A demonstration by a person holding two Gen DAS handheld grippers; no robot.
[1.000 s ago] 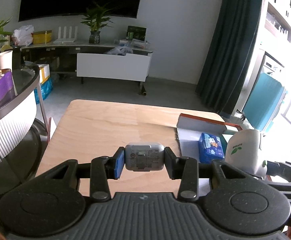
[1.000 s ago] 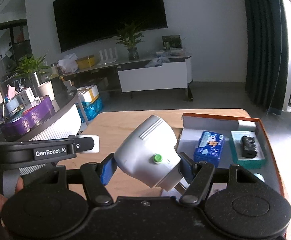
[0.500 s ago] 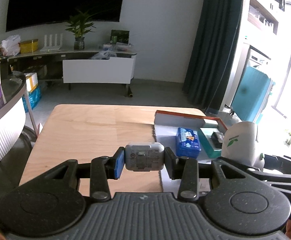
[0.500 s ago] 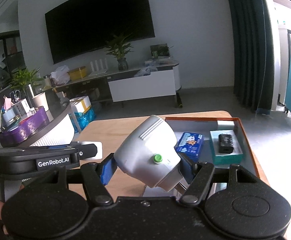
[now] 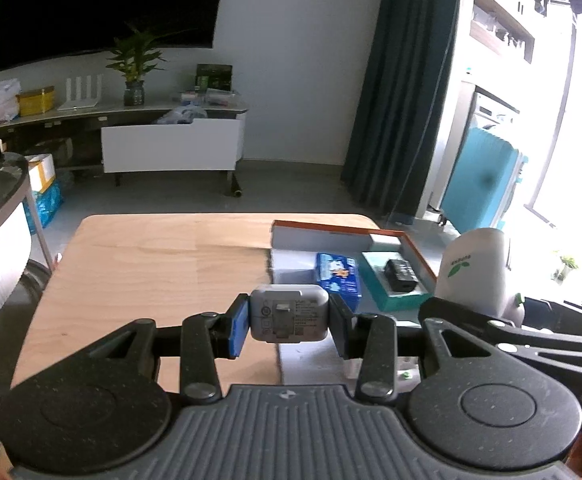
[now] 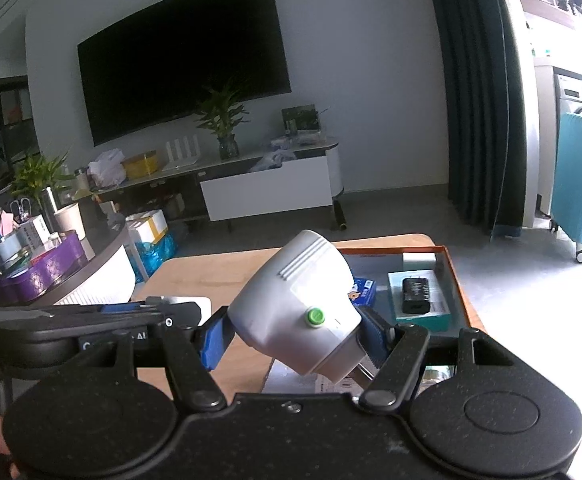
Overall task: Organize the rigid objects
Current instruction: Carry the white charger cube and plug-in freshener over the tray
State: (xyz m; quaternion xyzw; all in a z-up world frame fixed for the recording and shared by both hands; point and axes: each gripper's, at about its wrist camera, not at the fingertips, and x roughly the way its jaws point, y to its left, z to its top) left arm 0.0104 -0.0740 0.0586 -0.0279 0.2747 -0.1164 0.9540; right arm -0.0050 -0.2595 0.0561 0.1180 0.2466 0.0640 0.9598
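pinching charger (image 5: 289, 314), left hand-held gripper (image 5: 290, 326); right hand-held gripper (image 6: 291, 338) clamps white device (image 6: 295, 308), green button visible only there.

Left gripper (image 5: 289, 320) sits at centre frame of its own view, blue pads clamped on a small white charger (image 5: 289, 314). Right gripper (image 6: 295, 330) sits centre-low in its view, jaws wide and pressed around a tilted white device (image 6: 295, 308).
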